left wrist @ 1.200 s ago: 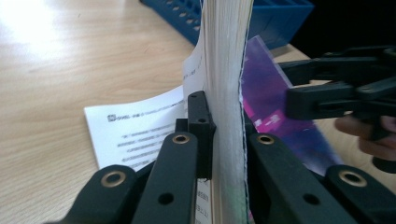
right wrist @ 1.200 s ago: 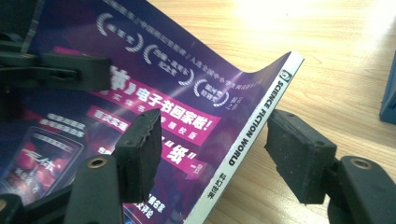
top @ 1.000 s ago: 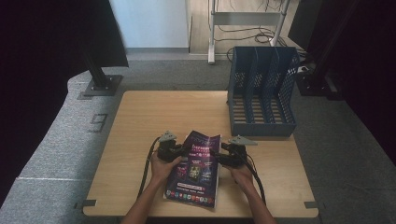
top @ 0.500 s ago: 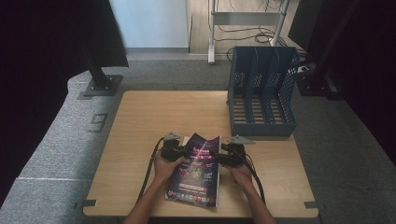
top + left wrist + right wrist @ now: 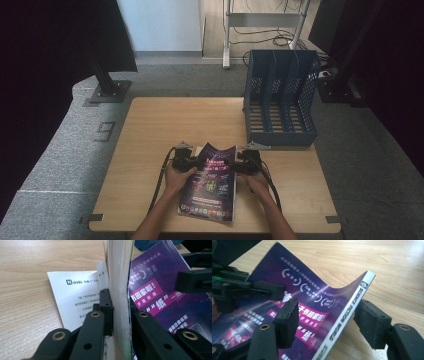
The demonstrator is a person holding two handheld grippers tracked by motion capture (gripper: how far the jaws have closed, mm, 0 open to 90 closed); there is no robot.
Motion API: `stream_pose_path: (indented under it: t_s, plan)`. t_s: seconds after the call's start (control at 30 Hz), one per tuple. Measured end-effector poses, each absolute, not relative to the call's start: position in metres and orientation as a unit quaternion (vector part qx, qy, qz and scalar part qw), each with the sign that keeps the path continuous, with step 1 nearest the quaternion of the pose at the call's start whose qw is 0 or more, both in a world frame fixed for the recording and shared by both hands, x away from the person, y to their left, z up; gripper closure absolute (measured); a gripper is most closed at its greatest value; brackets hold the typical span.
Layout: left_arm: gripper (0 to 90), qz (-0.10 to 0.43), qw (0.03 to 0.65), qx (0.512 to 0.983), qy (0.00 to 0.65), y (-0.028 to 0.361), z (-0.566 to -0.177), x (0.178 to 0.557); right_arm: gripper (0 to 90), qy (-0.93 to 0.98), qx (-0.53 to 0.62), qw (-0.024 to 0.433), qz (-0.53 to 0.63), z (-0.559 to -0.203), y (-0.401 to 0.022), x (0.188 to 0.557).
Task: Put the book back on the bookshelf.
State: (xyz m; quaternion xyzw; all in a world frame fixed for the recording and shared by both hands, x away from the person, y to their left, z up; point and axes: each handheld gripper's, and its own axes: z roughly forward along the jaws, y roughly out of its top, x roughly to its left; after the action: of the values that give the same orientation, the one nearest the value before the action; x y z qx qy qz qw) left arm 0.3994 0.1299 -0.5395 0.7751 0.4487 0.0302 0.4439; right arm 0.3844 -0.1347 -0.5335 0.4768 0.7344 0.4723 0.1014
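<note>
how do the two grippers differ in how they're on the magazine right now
The left gripper is shut on the magazine, its jaws pinching the page edge from both sides. The right gripper is open: one pad hangs over the purple cover, the other stands off the white spine, neither pressing. The left one takes the open page side, the right one the spine side. Both sit at the magazine's far end, facing each other across it.

wooden table (image 5: pixel 165 135) on grey carpet (image 5: pixel 60 165), dark curtains (image 5: pixel 45 45).

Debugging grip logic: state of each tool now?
Left tool: shut on the magazine's page block.
Right tool: open, jaws straddling the magazine's spine, not pressing.
</note>
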Motion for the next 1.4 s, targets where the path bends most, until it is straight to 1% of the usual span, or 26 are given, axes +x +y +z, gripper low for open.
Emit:
stream_pose_path:
  t_s: [0.27, 0.67, 0.77, 0.97, 1.0, 1.23, 1.3, 1.4]
  plan:
    - [83.5, 0.026, 0.447, 0.773, 0.449, 0.13, -0.54, 0.4, 40.0, 0.734, 0.488, 0.092, 0.463, -0.544, -0.136, 0.395]
    - [83.3, 0.024, 0.449, 0.773, 0.448, 0.13, -0.54, 0.4, 42.8, 0.75, 0.491, 0.073, 0.437, -0.547, -0.129, 0.405]
    - [83.1, 0.026, 0.448, 0.773, 0.448, 0.129, -0.54, 0.4, 47.4, 0.751, 0.491, 0.066, 0.436, -0.548, -0.129, 0.406]
    - [83.0, 0.028, 0.452, 0.772, 0.446, 0.129, -0.539, 0.399, 52.2, 0.749, 0.496, 0.059, 0.436, -0.548, -0.131, 0.405]
    - [83.1, 0.029, 0.455, 0.77, 0.446, 0.129, -0.538, 0.398, 54.5, 0.745, 0.499, 0.057, 0.44, -0.546, -0.131, 0.405]
    - [83.5, 0.03, 0.468, 0.765, 0.441, 0.132, -0.53, 0.395, 62.2, 0.729, 0.499, 0.043, 0.466, -0.536, -0.137, 0.401]
    - [84.0, 0.034, 0.479, 0.762, 0.435, 0.135, -0.522, 0.392, 67.9, 0.728, 0.491, 0.048, 0.477, -0.531, -0.139, 0.397]
    - [84.3, 0.038, 0.486, 0.76, 0.43, 0.135, -0.517, 0.389, 68.9, 0.73, 0.477, 0.061, 0.485, -0.524, -0.139, 0.393]
